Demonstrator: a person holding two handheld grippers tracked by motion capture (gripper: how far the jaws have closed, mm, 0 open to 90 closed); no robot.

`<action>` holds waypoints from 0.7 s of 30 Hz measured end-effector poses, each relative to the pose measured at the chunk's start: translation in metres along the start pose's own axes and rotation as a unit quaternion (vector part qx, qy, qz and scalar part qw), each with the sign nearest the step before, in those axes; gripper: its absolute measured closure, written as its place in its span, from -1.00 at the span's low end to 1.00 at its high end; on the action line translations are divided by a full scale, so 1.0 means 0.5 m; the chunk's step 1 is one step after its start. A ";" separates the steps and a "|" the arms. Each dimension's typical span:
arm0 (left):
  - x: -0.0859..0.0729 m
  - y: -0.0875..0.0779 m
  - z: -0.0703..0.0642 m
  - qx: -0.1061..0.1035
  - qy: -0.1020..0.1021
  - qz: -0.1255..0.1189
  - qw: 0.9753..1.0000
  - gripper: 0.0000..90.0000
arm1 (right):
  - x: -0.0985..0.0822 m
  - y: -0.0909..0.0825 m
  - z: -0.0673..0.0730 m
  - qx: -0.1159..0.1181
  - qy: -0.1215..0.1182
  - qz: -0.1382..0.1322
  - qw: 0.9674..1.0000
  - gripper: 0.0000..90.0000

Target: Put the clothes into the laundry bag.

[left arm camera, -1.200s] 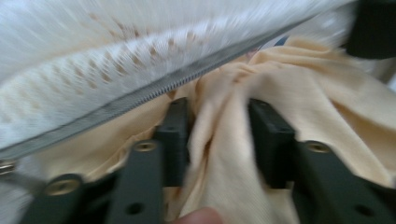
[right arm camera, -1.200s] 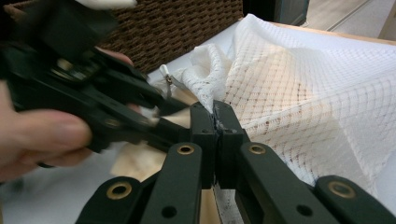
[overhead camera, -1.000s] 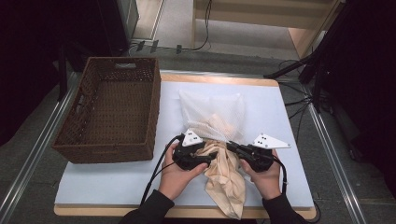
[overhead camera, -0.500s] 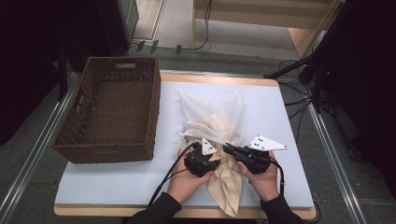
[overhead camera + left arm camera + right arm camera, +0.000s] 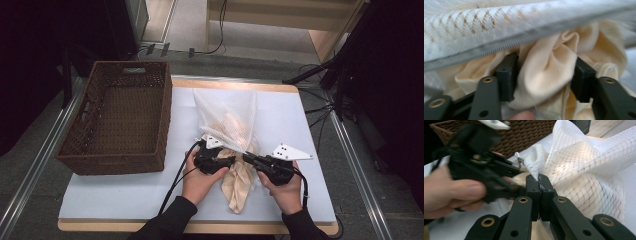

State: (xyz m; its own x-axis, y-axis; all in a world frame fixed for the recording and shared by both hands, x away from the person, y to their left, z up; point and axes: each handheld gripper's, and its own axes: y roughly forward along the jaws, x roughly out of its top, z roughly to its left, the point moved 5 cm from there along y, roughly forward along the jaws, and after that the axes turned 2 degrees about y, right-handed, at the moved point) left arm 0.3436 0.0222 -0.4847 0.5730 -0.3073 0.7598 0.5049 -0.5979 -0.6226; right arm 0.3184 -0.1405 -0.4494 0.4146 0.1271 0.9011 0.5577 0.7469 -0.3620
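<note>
Cream cloth [image 5: 546, 72] bunched between left gripper [image 5: 544, 75] jaws, which have just been opening, pads beside folds. Right gripper [image 5: 539, 185] clamped on white mesh laundry bag [image 5: 586, 175] edge (zipper side), mid-table, right of wicker basket [image 5: 120, 115].

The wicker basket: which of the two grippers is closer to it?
Left. The left gripper sits just beside the basket, at the cloth; the right gripper reaches from farther away.
</note>
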 end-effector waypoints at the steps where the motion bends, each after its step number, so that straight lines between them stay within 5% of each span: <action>1: -0.004 -0.013 0.000 0.000 0.005 -0.003 1.000 -0.04 | -0.001 0.000 -0.004 -0.003 0.001 -0.001 1.000 0.99; 6: -0.025 -0.053 0.012 0.000 -0.001 -0.014 1.000 -0.08 | -0.002 0.003 -0.008 -0.007 0.004 0.000 1.000 0.99; 10: -0.052 -0.074 0.013 0.003 0.005 -0.014 1.000 0.08 | -0.003 0.007 -0.005 -0.008 0.003 0.003 1.000 0.99; 15: -0.064 -0.067 -0.003 -0.007 0.025 0.001 1.000 0.21 | -0.006 0.012 -0.003 -0.008 0.001 0.007 1.000 0.99; 21: -0.043 -0.046 -0.008 -0.003 0.018 -0.008 1.000 0.25 | -0.009 0.014 -0.001 -0.007 0.001 0.009 1.000 0.99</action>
State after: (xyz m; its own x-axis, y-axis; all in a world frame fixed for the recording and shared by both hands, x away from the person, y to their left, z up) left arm 0.3169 0.0397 -0.4859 0.5416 -0.3244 0.7755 0.5089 -0.6077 -0.6096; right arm 0.3206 -0.1361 -0.4560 0.4259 0.1396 0.8939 0.5598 0.7355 -0.3815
